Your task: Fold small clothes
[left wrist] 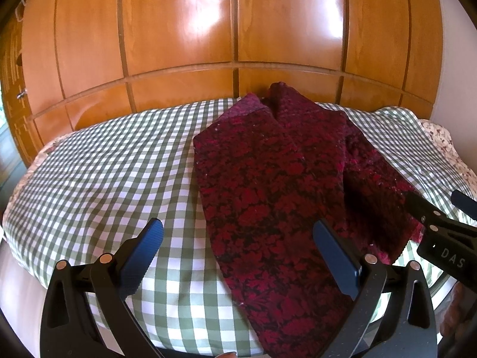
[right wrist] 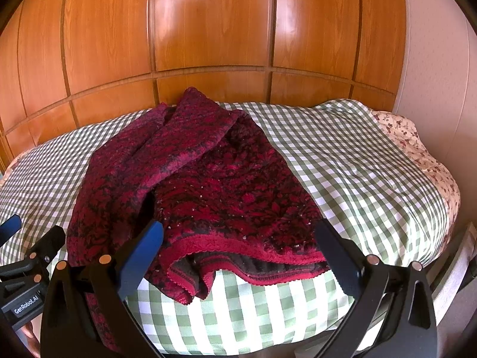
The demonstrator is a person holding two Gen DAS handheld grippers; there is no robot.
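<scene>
Red floral garment [left wrist: 268, 197] lies rumpled on gingham bed cover [left wrist: 104, 173]. Left claw [left wrist: 238, 256] and right claw [right wrist: 238, 256] both spread wide, gripping nothing.

Home bedroom. Evidence: bed under green-and-white checked cotton cover [right wrist: 342, 161]; floral-print sheet [right wrist: 417, 149] beneath at its corner; glossy orange-brown panelled wooden wardrobe [left wrist: 179, 29] behind; pale textured wall [right wrist: 432, 59].
</scene>
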